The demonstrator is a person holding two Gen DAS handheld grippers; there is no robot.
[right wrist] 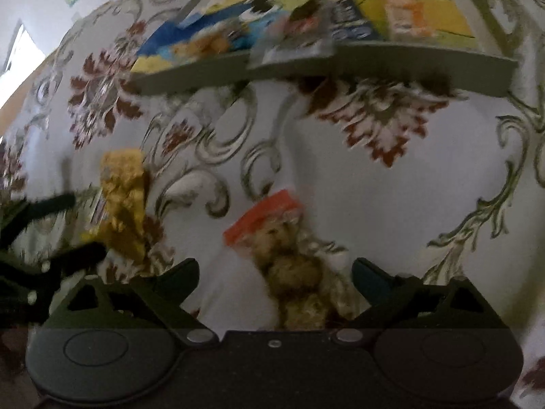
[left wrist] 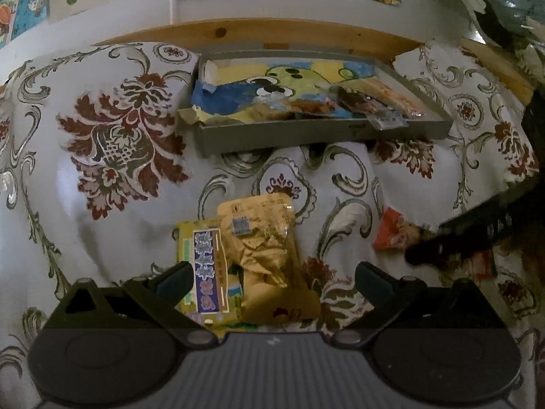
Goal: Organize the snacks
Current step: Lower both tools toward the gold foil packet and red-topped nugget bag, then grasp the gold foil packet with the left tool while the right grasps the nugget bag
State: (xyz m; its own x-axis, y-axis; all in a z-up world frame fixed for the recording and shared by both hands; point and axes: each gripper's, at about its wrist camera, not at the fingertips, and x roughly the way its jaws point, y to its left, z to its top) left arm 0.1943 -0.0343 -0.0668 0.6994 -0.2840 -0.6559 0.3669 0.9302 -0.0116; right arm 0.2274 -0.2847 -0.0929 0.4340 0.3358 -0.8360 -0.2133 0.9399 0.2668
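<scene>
1. A gold snack pouch (left wrist: 269,255) lies on the floral tablecloth (left wrist: 102,204) between the spread fingers of the left gripper (left wrist: 272,277), partly overlapping a yellow packet (left wrist: 201,266) whose lower corner sits by the left finger.
2. An orange-topped snack bag (right wrist: 289,259) lies between the wide-open fingers of the right gripper (right wrist: 275,277), nearer its right finger; neither gripper holds anything.
3. Three loose packets lie on the cloth. One grey tray (left wrist: 323,133) sits farther back, well apart from them, with several packets on its cartoon liner; blur prevents an exact count.
4. Both grippers point forward toward the tray, low over the table, side by side.
</scene>
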